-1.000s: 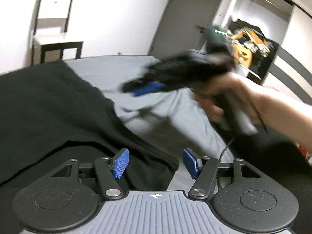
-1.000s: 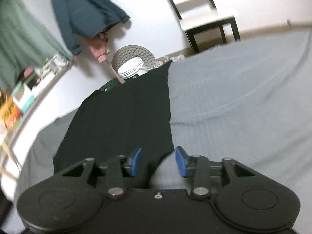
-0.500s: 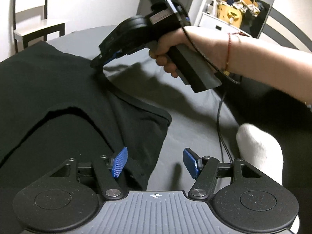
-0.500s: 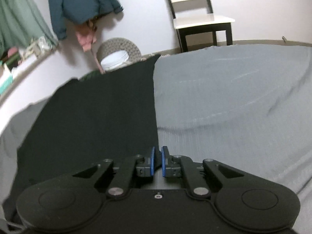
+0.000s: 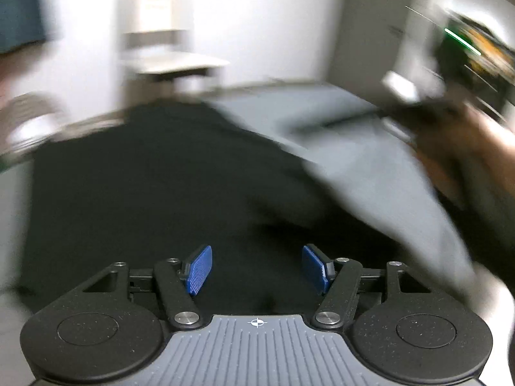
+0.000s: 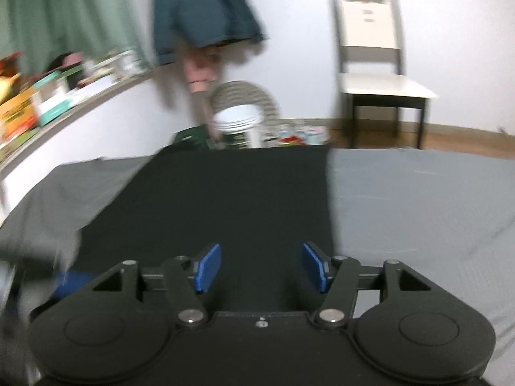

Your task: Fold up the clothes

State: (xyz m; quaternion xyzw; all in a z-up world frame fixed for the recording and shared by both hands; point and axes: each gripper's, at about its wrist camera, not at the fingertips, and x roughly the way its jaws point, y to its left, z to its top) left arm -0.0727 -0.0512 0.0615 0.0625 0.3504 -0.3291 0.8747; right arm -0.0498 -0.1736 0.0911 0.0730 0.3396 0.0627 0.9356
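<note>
In the left wrist view, heavily smeared by motion, the left gripper [image 5: 257,268] has its two blue pads spread wide with nothing between them, and the black garment [image 5: 154,199] lies spread under and ahead of it, filling the middle of the frame from about 6 o'clock up to 12 o'clock. The garment rests on a grey bed sheet [image 5: 370,173], which shows bare from 1 o'clock down to 4 o'clock. At 3 o'clock a person's hand [image 5: 457,148] grips a dark, blurred tool body; its fingers cannot be made out here. A white chair [image 5: 161,41] stands against the wall at 11 o'clock. In the right wrist view the right gripper [image 6: 260,267] is likewise wide open and holds nothing, its pads hanging above the near part of the garment [image 6: 231,199]. The cloth runs from the pads up toward 12 o'clock as a flat dark panel with a straight right edge, the sheet [image 6: 418,206] bare beside it toward 3 o'clock and rumpled at 9 o'clock. Beyond the bed's far edge stand a white bucket [image 6: 238,128] at 12 o'clock and the chair [image 6: 373,64] at 1 o'clock, with a dark blue jacket [image 6: 206,9] hanging on the wall at 11 o'clock and a cluttered shelf [image 6: 48,103] at 10 o'clock.
</note>
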